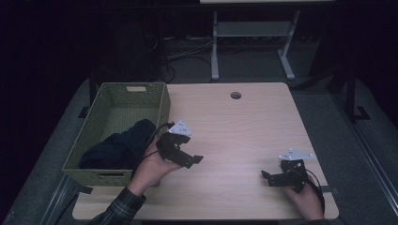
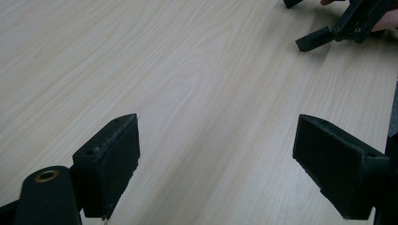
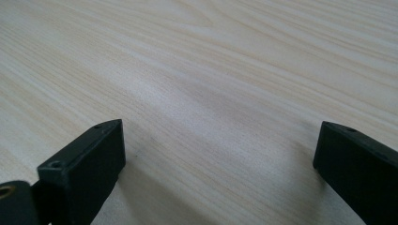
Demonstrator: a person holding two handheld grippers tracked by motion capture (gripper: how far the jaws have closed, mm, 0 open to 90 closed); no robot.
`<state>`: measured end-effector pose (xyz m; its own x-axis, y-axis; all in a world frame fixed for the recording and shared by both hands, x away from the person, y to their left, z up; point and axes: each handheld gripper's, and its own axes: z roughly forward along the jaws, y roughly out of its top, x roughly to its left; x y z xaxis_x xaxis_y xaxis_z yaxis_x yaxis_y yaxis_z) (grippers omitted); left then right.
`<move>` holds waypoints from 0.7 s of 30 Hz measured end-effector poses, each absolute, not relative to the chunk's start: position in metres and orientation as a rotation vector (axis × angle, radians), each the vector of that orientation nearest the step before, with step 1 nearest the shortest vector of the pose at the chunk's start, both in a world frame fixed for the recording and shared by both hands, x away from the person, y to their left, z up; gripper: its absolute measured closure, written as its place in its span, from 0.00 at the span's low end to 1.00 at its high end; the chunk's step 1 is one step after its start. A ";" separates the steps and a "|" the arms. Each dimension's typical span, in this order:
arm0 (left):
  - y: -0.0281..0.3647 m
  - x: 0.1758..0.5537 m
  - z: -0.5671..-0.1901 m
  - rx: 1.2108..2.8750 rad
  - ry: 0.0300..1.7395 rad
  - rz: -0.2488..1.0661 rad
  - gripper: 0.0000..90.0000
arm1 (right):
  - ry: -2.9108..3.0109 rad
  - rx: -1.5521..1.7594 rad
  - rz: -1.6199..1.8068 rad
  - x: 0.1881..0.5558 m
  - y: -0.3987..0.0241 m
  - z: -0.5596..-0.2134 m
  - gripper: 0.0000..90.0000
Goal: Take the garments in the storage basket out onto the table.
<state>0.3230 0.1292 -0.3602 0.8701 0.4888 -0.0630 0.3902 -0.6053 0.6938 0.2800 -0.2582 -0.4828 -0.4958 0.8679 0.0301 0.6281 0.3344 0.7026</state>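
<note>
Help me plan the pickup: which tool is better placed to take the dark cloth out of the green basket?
Left. The left tool hovers open right beside the green basket, close to the dark cloth inside it. The right tool, also open, sits low at the table's far right corner, well away from the basket.

Dark navy cloth (image 1: pixel 121 147): crumpled heap inside green woven basket (image 1: pixel 162 105), piled at near right corner, bulging up against right wall, near left gripper (image 1: pixel 187 159).
</note>
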 end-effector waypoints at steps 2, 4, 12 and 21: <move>0.131 0.324 -0.358 2.295 0.625 0.164 0.16 | 2.253 1.327 0.950 0.280 -0.258 -0.483 0.03; 0.134 0.326 -0.356 2.296 0.622 0.160 0.16 | 2.254 1.326 0.950 0.280 -0.258 -0.483 0.03; 0.145 0.337 -0.347 2.294 0.632 0.154 0.16 | 2.252 1.328 0.949 0.280 -0.258 -0.483 0.03; 0.166 0.341 -0.337 2.255 0.662 0.159 0.16 | 2.253 1.327 0.949 0.279 -0.258 -0.483 0.03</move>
